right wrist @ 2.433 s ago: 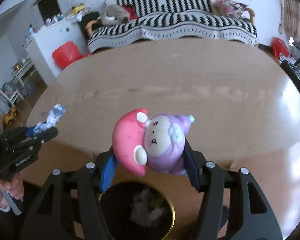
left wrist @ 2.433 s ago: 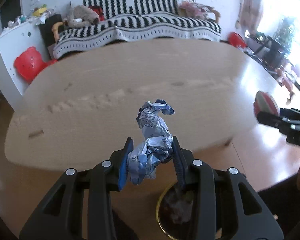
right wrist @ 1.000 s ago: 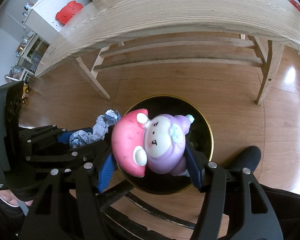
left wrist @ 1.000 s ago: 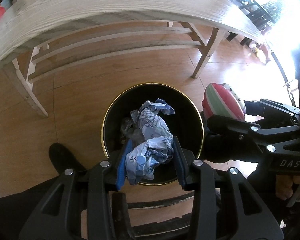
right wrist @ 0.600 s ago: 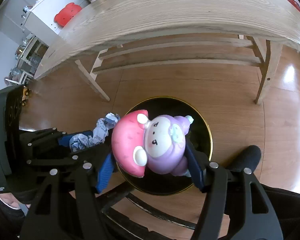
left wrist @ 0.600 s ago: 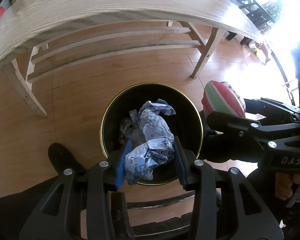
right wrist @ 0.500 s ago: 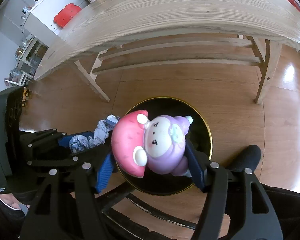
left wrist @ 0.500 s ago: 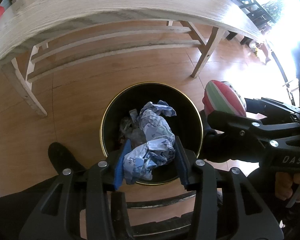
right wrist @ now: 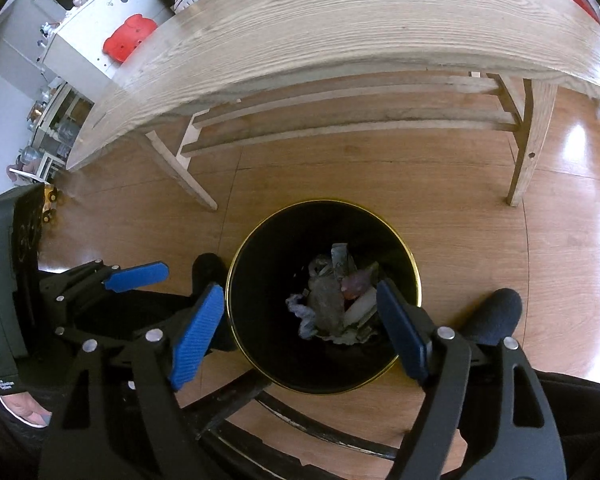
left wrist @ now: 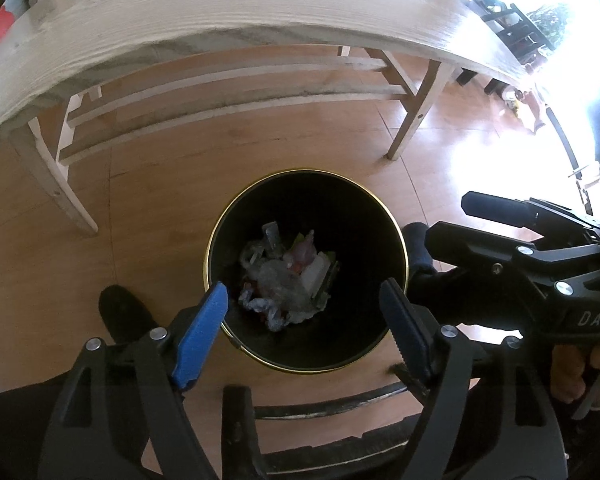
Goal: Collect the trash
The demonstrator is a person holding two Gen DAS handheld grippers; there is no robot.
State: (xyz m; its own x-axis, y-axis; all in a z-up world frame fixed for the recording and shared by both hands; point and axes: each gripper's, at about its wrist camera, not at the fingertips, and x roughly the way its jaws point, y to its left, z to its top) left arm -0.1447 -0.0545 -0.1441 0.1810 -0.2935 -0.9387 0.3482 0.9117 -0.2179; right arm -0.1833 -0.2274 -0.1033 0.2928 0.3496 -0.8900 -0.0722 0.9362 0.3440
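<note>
Little can go badly from here, we judge: both sets of fingers stand over the black bin, so the main risk is knocking its gold rim, or each other, as we lift away, since the two tools sit close side by side.

Our left gripper points steeply down, its jaws having just opened wide, nothing between them. The right gripper tilts down likewise, its jaws also just opened and bare.

The trash lies at the bin's bottom, straight beyond both fingertips, crumpled paper among it. The wooden bench stands farther ahead of the fingers.
</note>
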